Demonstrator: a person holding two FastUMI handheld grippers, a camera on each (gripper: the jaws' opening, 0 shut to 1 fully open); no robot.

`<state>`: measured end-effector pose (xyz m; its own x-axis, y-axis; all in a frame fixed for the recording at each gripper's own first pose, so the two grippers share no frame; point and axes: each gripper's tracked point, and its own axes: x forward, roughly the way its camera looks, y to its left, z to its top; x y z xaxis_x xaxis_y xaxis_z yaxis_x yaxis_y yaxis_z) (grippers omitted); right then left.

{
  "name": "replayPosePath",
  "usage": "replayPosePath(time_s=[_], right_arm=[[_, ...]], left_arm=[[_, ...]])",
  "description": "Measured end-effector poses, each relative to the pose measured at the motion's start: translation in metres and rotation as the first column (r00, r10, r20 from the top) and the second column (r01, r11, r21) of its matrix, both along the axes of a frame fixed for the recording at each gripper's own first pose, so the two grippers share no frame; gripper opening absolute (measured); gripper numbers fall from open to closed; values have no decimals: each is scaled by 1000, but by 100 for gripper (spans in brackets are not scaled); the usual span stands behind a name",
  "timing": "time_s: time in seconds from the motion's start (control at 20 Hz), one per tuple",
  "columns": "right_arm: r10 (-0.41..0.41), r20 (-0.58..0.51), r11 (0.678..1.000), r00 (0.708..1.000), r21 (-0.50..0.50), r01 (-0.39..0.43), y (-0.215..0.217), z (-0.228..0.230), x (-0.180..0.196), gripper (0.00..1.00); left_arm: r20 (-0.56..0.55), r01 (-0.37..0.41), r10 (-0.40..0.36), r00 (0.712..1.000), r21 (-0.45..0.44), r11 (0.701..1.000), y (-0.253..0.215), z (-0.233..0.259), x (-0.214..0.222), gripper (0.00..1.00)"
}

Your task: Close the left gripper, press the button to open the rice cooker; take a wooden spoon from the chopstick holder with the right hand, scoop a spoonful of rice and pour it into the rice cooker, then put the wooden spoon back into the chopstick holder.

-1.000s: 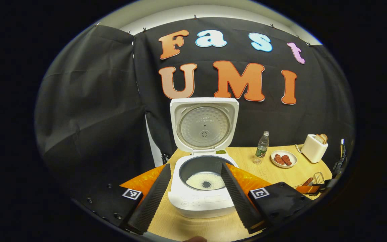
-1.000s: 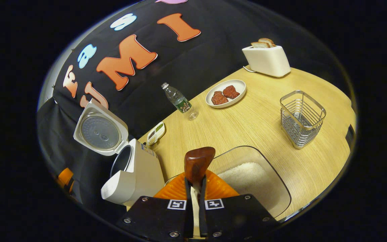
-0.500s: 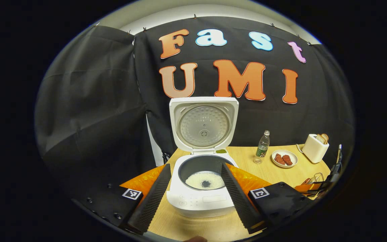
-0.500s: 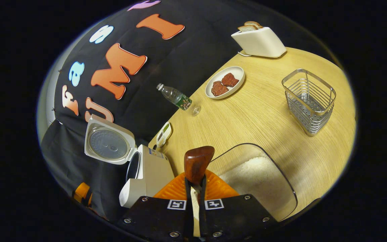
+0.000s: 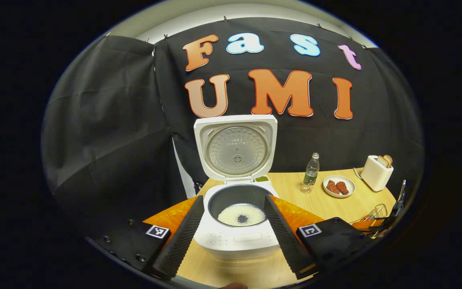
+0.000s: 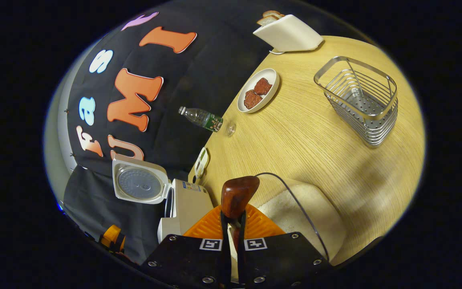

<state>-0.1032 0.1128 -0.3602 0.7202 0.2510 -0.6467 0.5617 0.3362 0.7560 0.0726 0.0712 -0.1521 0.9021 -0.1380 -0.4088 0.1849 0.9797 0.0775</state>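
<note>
Two grippers over a light wood table (image 6: 315, 132), black cloth wall behind. Left gripper (image 5: 233, 233) fingers apart, framing the cooker (image 5: 239, 241); lid up, rice (image 5: 242, 216) in the pot. Right gripper (image 6: 233, 233) clamped on the spoon (image 6: 237, 194), above the rice tub (image 6: 307, 208). Wire holder (image 6: 361, 100) stands well apart near the toaster (image 6: 289, 34). Bottle (image 6: 203, 118) label too small to read; plate (image 6: 257, 91) beside it.

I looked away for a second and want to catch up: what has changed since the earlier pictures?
The right gripper, still shut on the wooden spoon, has rolled and swung toward the chopstick holder, which now sits larger in its view. The left gripper stays open before the rice cooker, lid up, rice inside.
</note>
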Motion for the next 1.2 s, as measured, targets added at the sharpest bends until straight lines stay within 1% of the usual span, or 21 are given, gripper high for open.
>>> replayPosePath(time_s=[0.05,0.2,0.25,0.35,0.4,0.45,0.6,0.65,0.75,0.8,0.85,0.95,1.0,1.05,1.1,1.15,1.2], right_arm=[[-15,13,1000,1000,21,15,-3,2,-2,6],[-48,58,996,997,79,43,-11,10,-2,6],[-61,72,994,996,96,54,-15,12,-2,6],[-100,77,988,992,129,90,-25,13,0,6],[-127,78,982,989,150,114,-33,17,-1,5],[-150,86,977,985,167,134,-41,21,0,6],[-208,112,955,972,239,177,-57,41,9,5],[-231,121,944,965,270,191,-68,49,8,6],[-274,138,918,952,333,216,-73,68,20,6],[-287,146,908,947,358,220,-72,76,24,6],[-287,151,902,946,375,214,-69,82,30,6],[-284,145,887,948,415,202,-62,94,44,6],[-284,138,877,949,437,199,-57,99,53,6],[-278,134,869,951,458,190,-50,103,63,6],[-272,131,859,953,480,179,-42,110,72,6],[-254,134,853,958,498,157,-32,117,82,6],[-237,139,850,961,510,136,-20,123,92,6]], left_arm=[[9,11,-11,1000,7,1000,-5,5,2,100],[16,44,-44,999,20,999,-23,11,4,100],[19,52,-52,998,24,998,-28,13,5,96],[17,65,-65,998,16,998,-38,14,3,96],[18,69,-69,997,10,998,-41,13,3,100],[21,71,-71,997,5,997,-44,15,2,100],[24,63,-63,998,-19,998,-47,14,1,100],[26,55,-55,998,-28,998,-46,13,2,100],[30,31,-29,999,-45,999,-40,15,2,100],[37,16,-14,999,-53,998,-36,16,2,100],[44,5,-2,999,-60,998,-32,18,2,96],[61,-20,24,998,-71,997,-22,21,1,96],[70,-32,37,997,-71,997,-16,23,-2,100],[78,-47,53,996,-76,996,-8,24,-4,100],[84,-64,71,994,-82,995,0,25,-6,97],[88,-81,89,992,-88,993,7,26,-9,100],[92,-98,106,990,-91,991,15,26,-12,100]])
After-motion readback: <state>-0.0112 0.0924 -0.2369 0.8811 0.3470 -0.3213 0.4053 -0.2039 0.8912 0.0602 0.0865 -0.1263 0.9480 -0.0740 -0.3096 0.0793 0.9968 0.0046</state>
